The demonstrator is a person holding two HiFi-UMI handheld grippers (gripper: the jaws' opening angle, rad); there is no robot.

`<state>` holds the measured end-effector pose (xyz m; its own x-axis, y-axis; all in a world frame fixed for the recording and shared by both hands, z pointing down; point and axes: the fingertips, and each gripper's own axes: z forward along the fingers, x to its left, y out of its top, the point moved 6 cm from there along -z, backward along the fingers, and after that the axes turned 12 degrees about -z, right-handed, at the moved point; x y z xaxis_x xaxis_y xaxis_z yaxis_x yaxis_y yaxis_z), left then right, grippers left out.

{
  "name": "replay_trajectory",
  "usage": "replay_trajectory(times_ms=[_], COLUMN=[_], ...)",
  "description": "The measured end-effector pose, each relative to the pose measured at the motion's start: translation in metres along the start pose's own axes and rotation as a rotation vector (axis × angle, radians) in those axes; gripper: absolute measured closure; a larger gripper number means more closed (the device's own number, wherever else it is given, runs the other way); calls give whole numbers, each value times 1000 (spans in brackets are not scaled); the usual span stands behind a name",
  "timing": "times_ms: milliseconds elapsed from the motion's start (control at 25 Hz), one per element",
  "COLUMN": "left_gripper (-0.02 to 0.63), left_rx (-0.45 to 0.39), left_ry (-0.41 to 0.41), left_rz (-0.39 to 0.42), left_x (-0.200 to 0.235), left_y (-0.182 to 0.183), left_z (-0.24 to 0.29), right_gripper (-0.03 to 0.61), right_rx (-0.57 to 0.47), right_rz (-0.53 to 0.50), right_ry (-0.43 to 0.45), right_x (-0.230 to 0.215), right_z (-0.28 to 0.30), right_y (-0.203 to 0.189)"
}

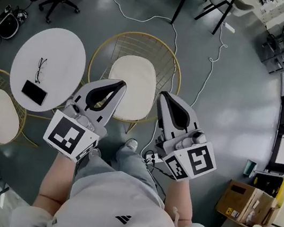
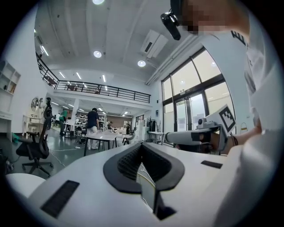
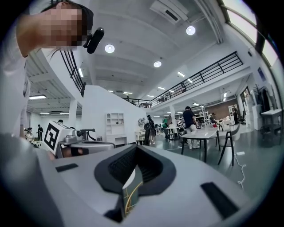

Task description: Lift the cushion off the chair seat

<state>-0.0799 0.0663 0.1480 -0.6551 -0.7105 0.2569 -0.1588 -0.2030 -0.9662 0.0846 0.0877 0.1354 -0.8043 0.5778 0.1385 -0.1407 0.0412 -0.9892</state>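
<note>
The cushion (image 1: 133,79) is seen lying on the seat of the wire chair (image 1: 143,43). The left gripper (image 1: 120,84) and right gripper (image 1: 162,95) are held level above it, jaws pressed together, nothing clamped.

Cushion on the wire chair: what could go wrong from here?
1. The left gripper and right gripper are both shut and not on the cushion. Unless they open first, they would probably just push it.
2. A white cable runs past the chair towards the person's feet, a possible trip or snag.
</note>
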Motion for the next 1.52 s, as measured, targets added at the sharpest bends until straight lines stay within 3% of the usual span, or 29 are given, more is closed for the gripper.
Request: replay_trajectory(times_ms=[360,600,800,1000,1520], left_gripper=[601,601,601,601,601], left_rx=[-29,-39,-30,-28,13], left_ry=[105,209,250,260,191], left_rz=[7,5,1,-6,-13], left_x=[-11,-17,-17,-9,39], left_y=[-4,-11,-10,-8,-5], left_z=[36,34,30,29,50], right_gripper=[569,568,568,568,568], right_rx=[-10,-20,-23,-9,17], right_rz=[0,16,52,66,67], right_ry=[87,154,177,181,89], right_x=[-50,-63,-64,-61,-75], right_z=[3,2,6,15,57], right_y=[-11,-23,-29,-33,-33])
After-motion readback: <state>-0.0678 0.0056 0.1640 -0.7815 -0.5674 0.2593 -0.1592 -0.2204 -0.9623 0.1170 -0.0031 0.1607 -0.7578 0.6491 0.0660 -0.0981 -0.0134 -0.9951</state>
